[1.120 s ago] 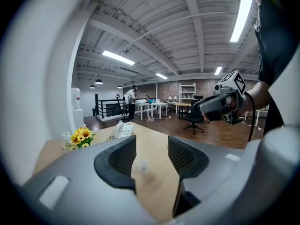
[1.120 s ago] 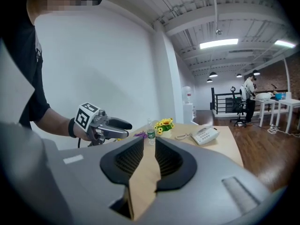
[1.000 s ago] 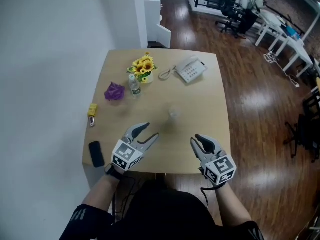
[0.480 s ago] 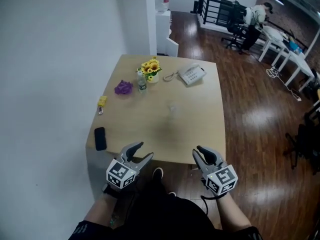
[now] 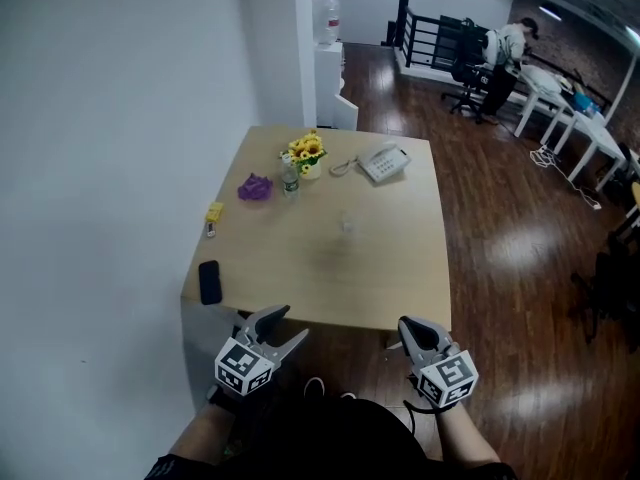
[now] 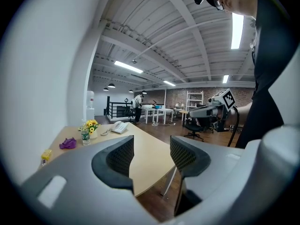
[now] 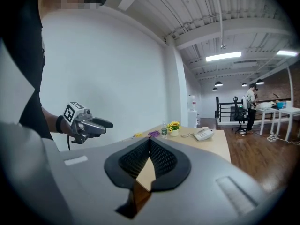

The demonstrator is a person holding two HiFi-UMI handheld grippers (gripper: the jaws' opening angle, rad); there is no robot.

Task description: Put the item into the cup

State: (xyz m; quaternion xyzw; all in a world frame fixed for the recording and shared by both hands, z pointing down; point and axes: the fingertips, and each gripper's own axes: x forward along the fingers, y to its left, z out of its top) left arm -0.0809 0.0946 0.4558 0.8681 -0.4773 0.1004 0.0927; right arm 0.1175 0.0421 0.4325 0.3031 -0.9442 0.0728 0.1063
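Observation:
A small clear cup [image 5: 347,224] stands near the middle of the wooden table [image 5: 300,278]. On the table's left side lie a purple crumpled item [image 5: 255,188], a yellow item [image 5: 213,212] and a black phone [image 5: 209,281]. My left gripper [image 5: 288,324] hangs in front of the table's near edge, off the table, open and empty [image 6: 152,153]. My right gripper [image 5: 408,324] is level with it on the right, jaws shut tip to tip on nothing [image 7: 150,143]. Both are well short of the cup.
At the far side stand a pot of yellow flowers [image 5: 307,154], a small bottle [image 5: 289,182] and a white desk phone [image 5: 384,163]. A white wall runs along the left. Dark wood floor lies to the right, with desks and a person [image 5: 510,46] far back.
The view has pulled back from the table. Both grippers have come off the tabletop to just before its near edge. The left jaws stand a little wider.

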